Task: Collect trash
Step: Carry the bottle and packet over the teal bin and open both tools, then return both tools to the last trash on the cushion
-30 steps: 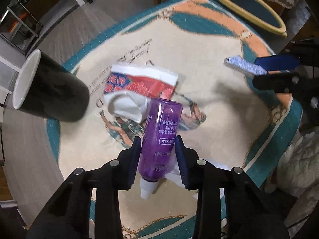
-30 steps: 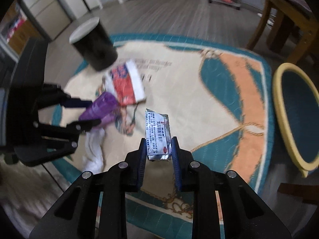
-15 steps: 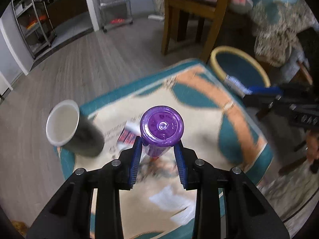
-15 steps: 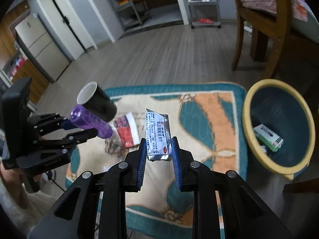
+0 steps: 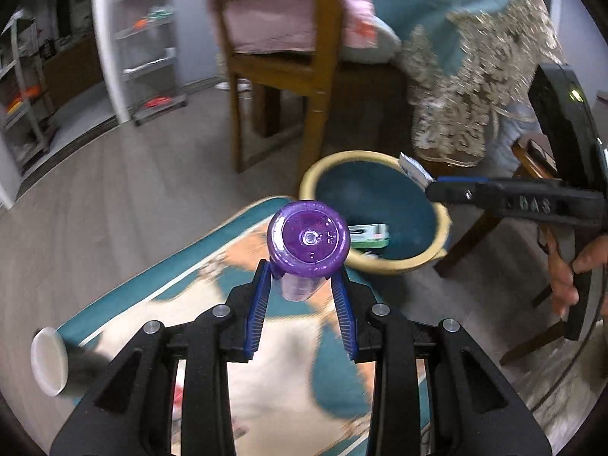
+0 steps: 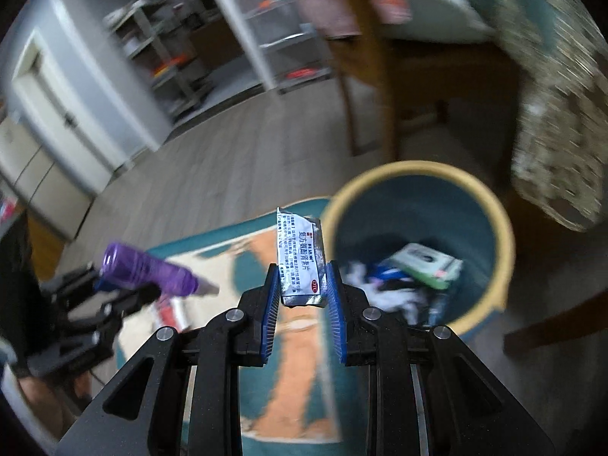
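Beside round bin (image 6: 490, 205): crinkled foil sachet (image 6: 301, 262).

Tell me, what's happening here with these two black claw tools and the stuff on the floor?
A person is picking up trash with a hand-held gripper in each hand. The left gripper is clamped on a purple bottle, and the right gripper pinches a small silver foil packet. Both are held above the patterned rug, near a blue bin with a yellow rim that already holds a green-and-white box and other scraps. A black cup lies on the rug, not yet collected.
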Tool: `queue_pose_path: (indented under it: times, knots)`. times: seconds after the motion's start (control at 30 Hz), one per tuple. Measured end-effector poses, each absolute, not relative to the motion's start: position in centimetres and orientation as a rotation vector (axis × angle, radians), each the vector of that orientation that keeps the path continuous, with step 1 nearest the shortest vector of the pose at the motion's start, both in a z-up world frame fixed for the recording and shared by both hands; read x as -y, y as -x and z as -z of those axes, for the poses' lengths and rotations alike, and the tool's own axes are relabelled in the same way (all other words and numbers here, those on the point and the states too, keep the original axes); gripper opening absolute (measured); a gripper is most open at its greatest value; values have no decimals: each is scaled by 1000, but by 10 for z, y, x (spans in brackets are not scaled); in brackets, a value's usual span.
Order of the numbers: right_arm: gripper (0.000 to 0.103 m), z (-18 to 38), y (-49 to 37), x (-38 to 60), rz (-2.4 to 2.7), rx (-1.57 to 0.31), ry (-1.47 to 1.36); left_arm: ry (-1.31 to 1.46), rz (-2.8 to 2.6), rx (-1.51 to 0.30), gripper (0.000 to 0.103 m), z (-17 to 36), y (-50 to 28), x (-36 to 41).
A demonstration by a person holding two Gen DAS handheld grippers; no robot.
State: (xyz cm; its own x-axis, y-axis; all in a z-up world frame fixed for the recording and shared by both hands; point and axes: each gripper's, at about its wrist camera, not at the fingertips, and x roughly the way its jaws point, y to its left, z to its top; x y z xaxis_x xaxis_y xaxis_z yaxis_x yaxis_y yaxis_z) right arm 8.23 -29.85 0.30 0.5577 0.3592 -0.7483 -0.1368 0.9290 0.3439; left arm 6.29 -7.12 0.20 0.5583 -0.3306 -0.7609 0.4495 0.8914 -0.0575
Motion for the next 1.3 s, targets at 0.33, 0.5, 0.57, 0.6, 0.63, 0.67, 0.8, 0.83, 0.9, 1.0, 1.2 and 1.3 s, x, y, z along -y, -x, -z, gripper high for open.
queue_pose_path:
  times: [0.33, 0.5, 0.57, 0.6, 0.63, 0.67, 0.8, 0.83, 0.9, 1.0, 1.2, 1.3]
  knots:
    - [26, 43, -120, 374, -170, -987, -444, -169, 581, -858, 32, 41, -100, 165]
    - [36, 44, -123, 377, -142, -946, -469, -120, 621, -852, 33, 58, -112, 183]
    - [56, 44, -122, 381, -127, -936, -484, -138, 608, -883, 48, 67, -114, 188]
    - [61, 44, -122, 382, -125, -936, -487, -145, 596, -885, 59, 68, -114, 188]
    - [63, 45, -124, 385, -124, -938, -488, -147, 586, -885, 63, 70, -114, 186]
    - [64, 45, -124, 386, -120, -939, -493, -141, 580, -886, 67, 69, -114, 183]
    - [79, 42, -123, 386, -120, -924, -505, -108, 544, -875, 80, 62, -113, 167]
    - [81, 40, -123, 384, -121, -918, -500, -107, 538, -872, 81, 60, -112, 163]
    - [85, 37, -122, 380, -121, -912, -493, -119, 516, -859, 87, 55, -109, 155]
    - [88, 30, -121, 374, -111, -903, -490, -132, 488, -850, 93, 50, -105, 145]
    - [93, 19, -116, 346, -129, -882, -481, -176, 438, -814, 97, 30, -80, 108]
    - [93, 18, -113, 322, -160, -897, -455, -208, 405, -796, 97, 22, -65, 83]
